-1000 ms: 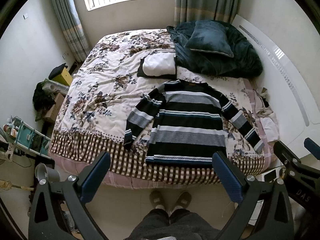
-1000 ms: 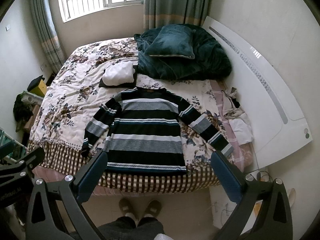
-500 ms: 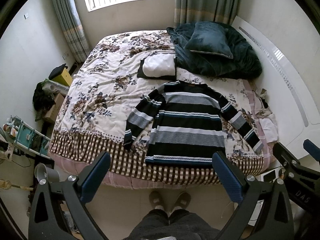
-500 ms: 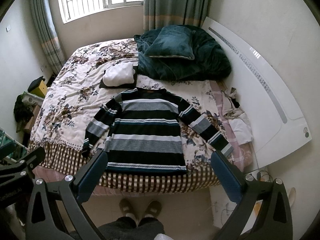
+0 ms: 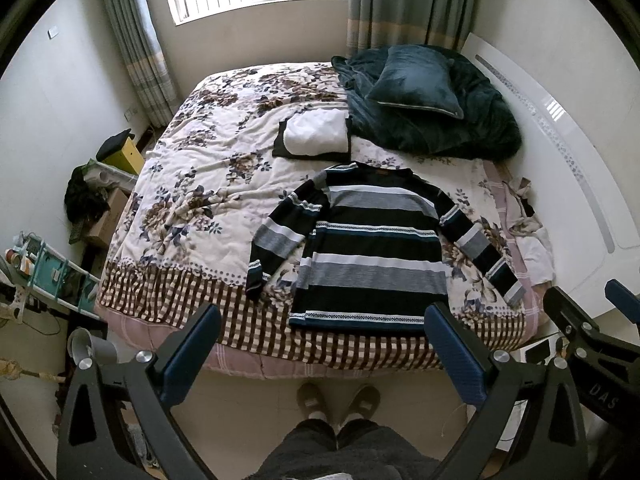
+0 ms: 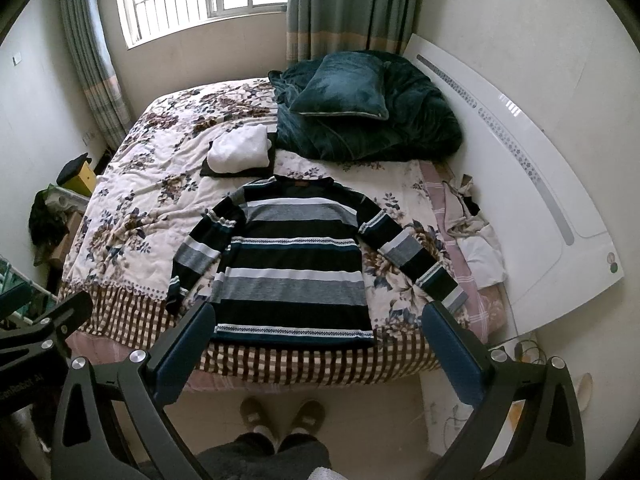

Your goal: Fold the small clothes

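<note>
While both grippers' fingers (image 5: 192, 354) spread wide, striped sweater (image 5: 370, 252) lies flat on floral bed (image 5: 192, 184)

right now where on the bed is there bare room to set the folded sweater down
Free: the floral quilt left of the striped sweater and of the white folded pile, out to the window-side edge. Crowded: the headboard side, with the teal blanket and pillow.

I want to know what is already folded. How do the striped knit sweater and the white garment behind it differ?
The black, grey and white striped knit sweater lies spread flat with sleeves out; the plain white garment is a compact folded bundle. The sweater lies directly on the floral bedspread; the white garment lies on a dark folded cloth. Neither is held.
</note>
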Available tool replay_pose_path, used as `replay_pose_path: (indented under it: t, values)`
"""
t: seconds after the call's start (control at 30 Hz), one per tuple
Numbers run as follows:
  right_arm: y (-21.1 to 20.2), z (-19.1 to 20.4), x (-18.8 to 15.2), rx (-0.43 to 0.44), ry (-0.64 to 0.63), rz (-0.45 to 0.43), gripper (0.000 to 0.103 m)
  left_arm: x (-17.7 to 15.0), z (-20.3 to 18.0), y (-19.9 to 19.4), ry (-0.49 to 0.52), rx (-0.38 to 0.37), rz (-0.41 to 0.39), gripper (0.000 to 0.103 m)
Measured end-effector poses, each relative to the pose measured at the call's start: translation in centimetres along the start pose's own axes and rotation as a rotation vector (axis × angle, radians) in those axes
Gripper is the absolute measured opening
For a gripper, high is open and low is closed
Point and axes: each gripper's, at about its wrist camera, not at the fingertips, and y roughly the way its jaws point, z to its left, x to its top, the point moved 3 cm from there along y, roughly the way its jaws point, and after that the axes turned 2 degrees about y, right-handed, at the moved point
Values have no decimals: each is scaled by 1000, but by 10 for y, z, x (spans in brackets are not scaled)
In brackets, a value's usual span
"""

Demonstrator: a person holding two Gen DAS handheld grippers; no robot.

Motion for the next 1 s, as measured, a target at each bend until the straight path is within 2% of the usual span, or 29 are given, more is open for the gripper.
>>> replay_pose_path:
  t: [0.83,0.9,1.0]
  values:
    - [3,2,-2,0,4,4,103,0,-1,0,1,-8,-4,103]
    - [-8,9,5,-1,14,9,103,6,-2,4,6,6,-32,103]
    - [2,5,7,-8,62,17,103,24,-10,29,21,48,-75,103]
